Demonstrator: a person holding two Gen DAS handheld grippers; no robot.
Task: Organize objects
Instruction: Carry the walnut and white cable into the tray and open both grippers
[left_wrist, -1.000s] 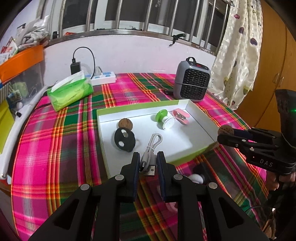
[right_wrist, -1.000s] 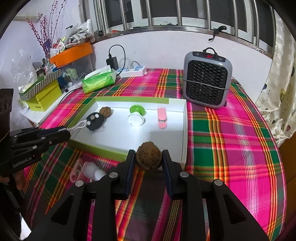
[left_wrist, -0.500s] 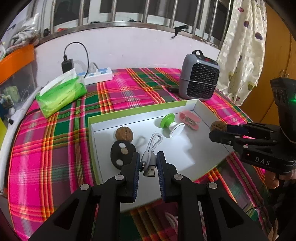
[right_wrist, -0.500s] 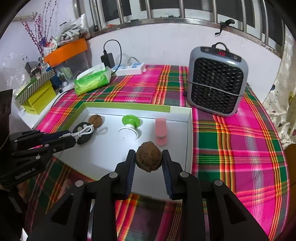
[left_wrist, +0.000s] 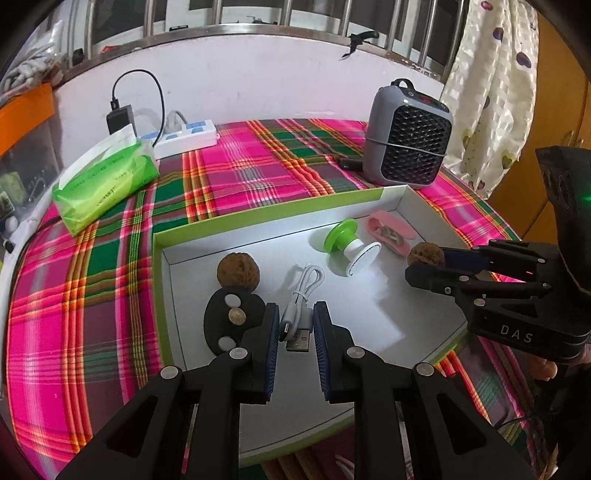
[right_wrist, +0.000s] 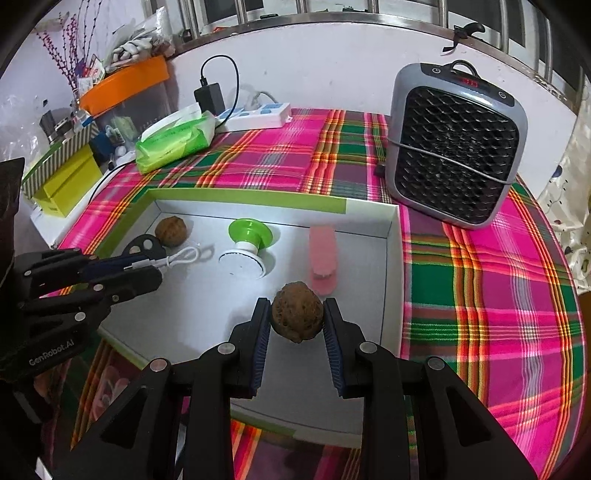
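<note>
The left gripper (left_wrist: 294, 325) clamps a white cable (left_wrist: 300, 295); the right gripper (right_wrist: 296, 320) grips a walnut (right_wrist: 297, 316), both above the box (right_wrist: 391, 258).

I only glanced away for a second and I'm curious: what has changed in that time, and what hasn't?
Both grippers have come forward and lower over the white tray: the left gripper carrying the white cable, the right gripper carrying a walnut. Nothing was let go; both jaws stay closed on their loads. The other walnut, black disc, green-and-white piece and pink clip lie as before.
</note>
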